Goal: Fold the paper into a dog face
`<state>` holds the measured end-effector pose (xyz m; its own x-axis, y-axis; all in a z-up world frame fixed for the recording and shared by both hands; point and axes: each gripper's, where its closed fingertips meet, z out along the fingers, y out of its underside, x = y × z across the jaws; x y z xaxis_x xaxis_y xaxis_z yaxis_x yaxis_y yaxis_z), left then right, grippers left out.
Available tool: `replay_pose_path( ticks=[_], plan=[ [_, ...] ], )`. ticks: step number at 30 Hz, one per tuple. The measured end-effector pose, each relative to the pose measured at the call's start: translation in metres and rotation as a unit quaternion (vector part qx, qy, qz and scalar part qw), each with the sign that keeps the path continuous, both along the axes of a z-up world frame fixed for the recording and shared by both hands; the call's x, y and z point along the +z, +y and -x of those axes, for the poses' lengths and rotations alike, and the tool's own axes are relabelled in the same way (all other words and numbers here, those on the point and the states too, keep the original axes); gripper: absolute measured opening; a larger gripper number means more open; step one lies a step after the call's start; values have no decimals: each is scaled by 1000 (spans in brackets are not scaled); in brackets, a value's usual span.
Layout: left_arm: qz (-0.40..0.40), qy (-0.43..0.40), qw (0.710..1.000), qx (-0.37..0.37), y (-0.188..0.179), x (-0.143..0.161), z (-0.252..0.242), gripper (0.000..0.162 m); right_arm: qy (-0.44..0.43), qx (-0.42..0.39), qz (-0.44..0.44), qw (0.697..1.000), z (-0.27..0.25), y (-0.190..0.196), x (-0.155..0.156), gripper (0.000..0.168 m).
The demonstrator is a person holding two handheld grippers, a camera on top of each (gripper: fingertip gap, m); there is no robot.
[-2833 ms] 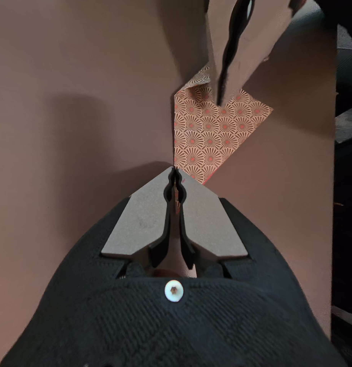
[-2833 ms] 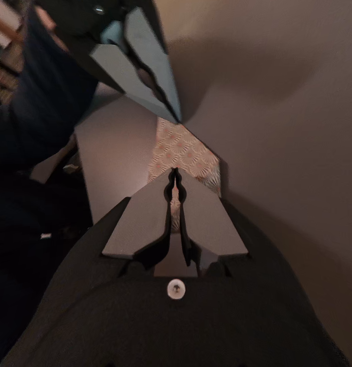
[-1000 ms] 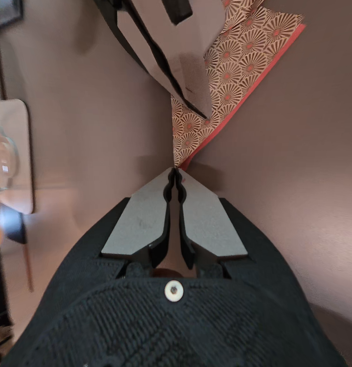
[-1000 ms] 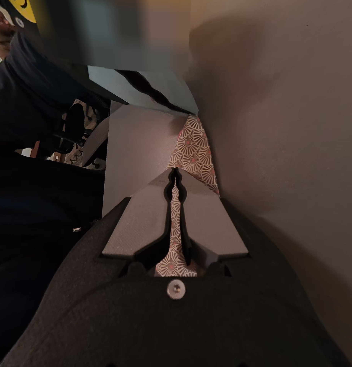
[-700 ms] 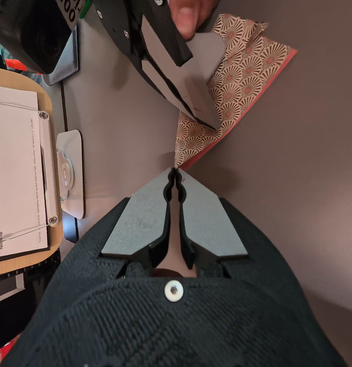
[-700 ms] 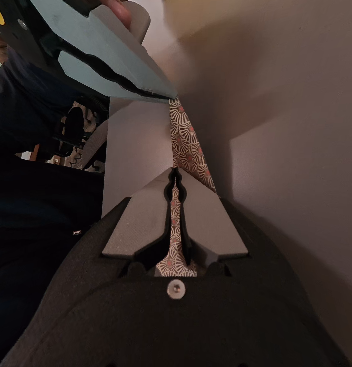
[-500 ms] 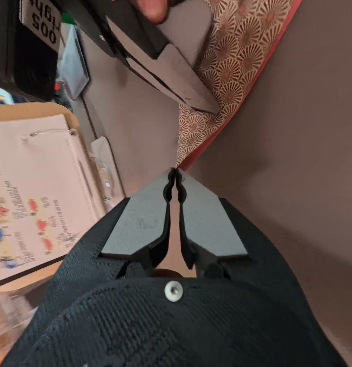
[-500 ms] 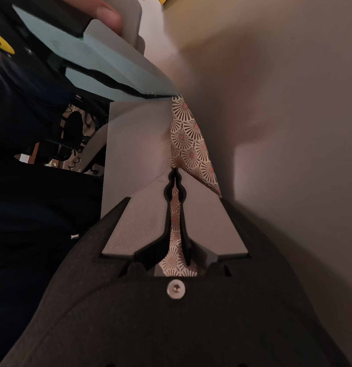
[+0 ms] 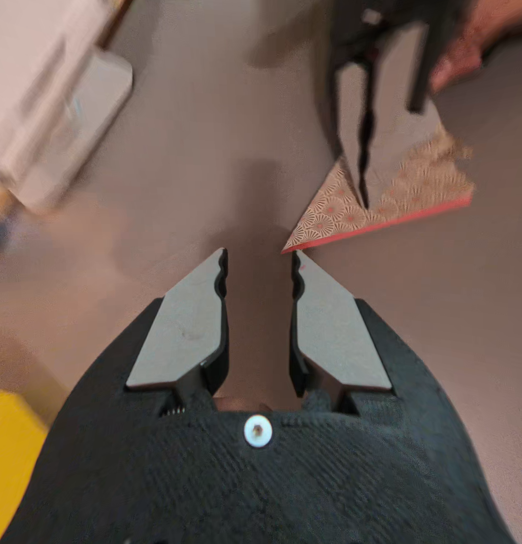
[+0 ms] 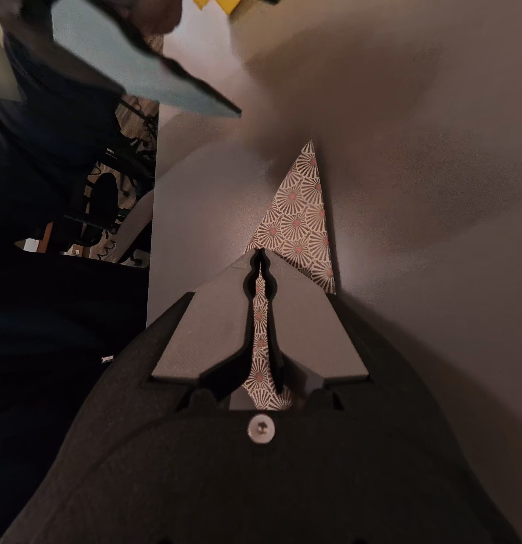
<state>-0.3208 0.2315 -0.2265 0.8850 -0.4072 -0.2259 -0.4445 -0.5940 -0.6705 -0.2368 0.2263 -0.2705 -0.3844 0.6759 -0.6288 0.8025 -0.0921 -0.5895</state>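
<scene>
At far left I see a blurred white box [image 9: 56, 117] on the brown table [image 9: 195, 147], with something yellow [image 9: 9, 459] at the lower corner. My left gripper [image 9: 259, 254] stands with its jaws apart and nothing between them; its right fingertip is just beside the paper's near point. The paper [image 9: 342, 212], a patterned triangle with a red edge, lies flat on the table. My right gripper [image 10: 261, 250] is closed with its tips down on the paper, though I cannot tell whether it pinches or just presses.

Looking down close along each gripper's fingers at the table [image 9: 177, 164]; sharing the patterned paper [image 9: 336, 217] [image 10: 298, 223].
</scene>
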Motion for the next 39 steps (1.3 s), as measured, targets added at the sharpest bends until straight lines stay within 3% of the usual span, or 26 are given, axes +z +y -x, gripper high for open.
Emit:
replay_pose_path(
  ticks=[2,5,8,11,14,17,24,31,35,39],
  plan=[
    [84,-153,981,85,-5,-15,5,33,-2,0,3,1000,0,0,0,0],
    [153,-356,911,139,-5,-18,-14,31,-4,-1,8,1000,0,0,0,0],
    [174,-422,872,177,0,-20,-23,34,-6,-1,11,1000,0,0,0,0],
    [193,-425,857,219,0,-32,-25,35,-6,-2,11,1000,0,0,0,0],
    [205,-382,865,253,-3,-43,-17,28,-5,-2,9,1000,0,0,0,0],
    [197,-378,864,268,2,-40,-9,42,-4,-2,6,1000,0,0,0,0],
    [215,-431,839,254,10,-44,-22,22,-3,-3,5,1000,0,0,0,0],
    [218,-457,830,233,13,-42,-23,26,-4,-2,6,1000,0,0,0,0],
    [222,-458,835,211,13,-42,-28,26,-6,-2,11,1000,0,0,0,0],
    [229,-433,852,182,14,-45,-38,14,-8,-1,15,1000,0,0,1,0]
  ],
)
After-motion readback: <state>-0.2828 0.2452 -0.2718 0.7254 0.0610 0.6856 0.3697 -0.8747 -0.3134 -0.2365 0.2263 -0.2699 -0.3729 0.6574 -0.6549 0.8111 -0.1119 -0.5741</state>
